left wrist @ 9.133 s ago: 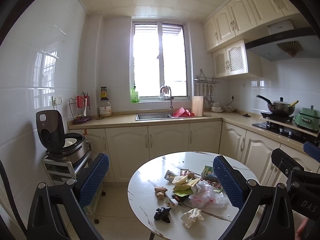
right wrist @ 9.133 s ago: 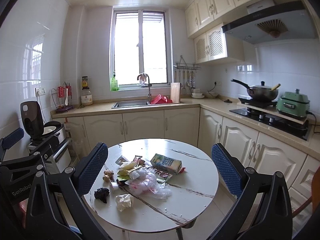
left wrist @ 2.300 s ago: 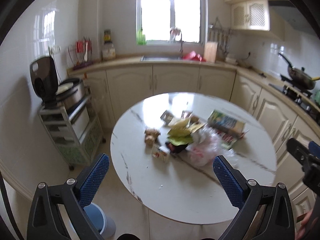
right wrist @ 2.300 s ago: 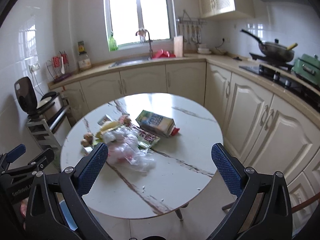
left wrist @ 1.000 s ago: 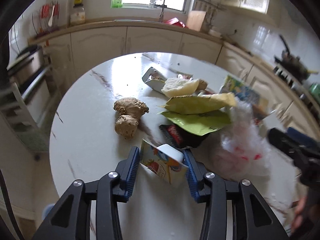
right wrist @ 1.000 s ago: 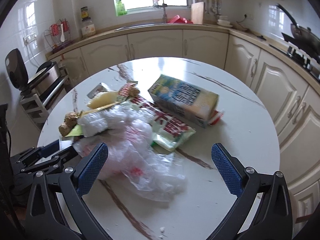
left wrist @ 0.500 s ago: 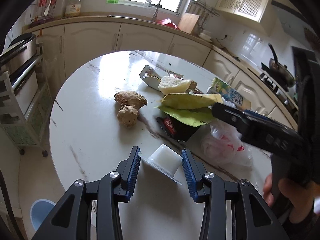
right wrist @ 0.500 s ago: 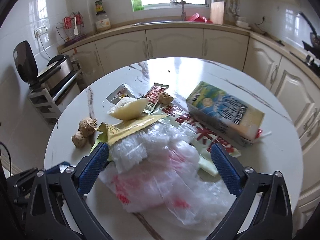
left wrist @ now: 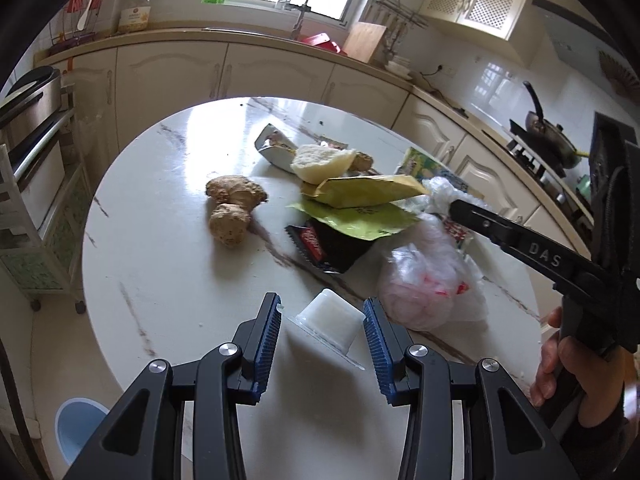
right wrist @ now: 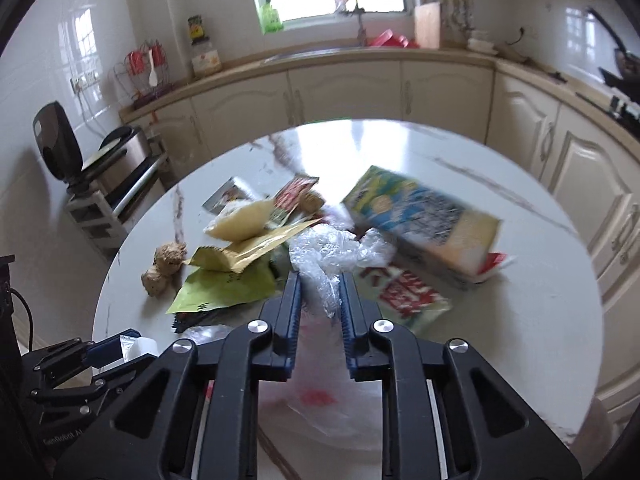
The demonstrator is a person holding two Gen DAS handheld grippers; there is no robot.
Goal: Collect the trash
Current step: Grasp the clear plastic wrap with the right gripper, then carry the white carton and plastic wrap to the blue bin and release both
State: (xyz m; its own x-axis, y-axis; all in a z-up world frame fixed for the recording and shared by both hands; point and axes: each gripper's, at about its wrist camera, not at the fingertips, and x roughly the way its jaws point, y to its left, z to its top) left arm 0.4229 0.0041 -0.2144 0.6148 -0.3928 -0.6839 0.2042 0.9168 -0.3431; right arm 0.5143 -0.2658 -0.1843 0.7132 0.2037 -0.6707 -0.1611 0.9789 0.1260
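Observation:
My left gripper (left wrist: 323, 320) is shut on a small white plastic cup (left wrist: 330, 314), held just above the near edge of the round marble table (left wrist: 160, 280). In the right wrist view, my right gripper (right wrist: 320, 280) has its jaws closing on a crumpled clear plastic bag (right wrist: 332, 252), whose film fills the narrow gap between the pads. From the left wrist view, a hand holds that gripper at the right, its tip at the bag (left wrist: 428, 280). Around the bag lie yellow and green wrappers (left wrist: 360, 200), a black wrapper (left wrist: 324, 240), a printed carton (right wrist: 424, 224) and a red-and-white packet (right wrist: 404, 292).
A piece of ginger (left wrist: 232, 212) and a bread chunk (left wrist: 320, 162) lie on the table's left half. A blue bin (left wrist: 78, 424) stands on the floor below the table's near left edge. A rack with a cooker (right wrist: 108, 168) is at the left, with cabinets behind.
The right gripper has gone from wide open to nearly shut, with the plastic bag now between its pads. The left gripper still holds the cup, which has tipped to show its white base.

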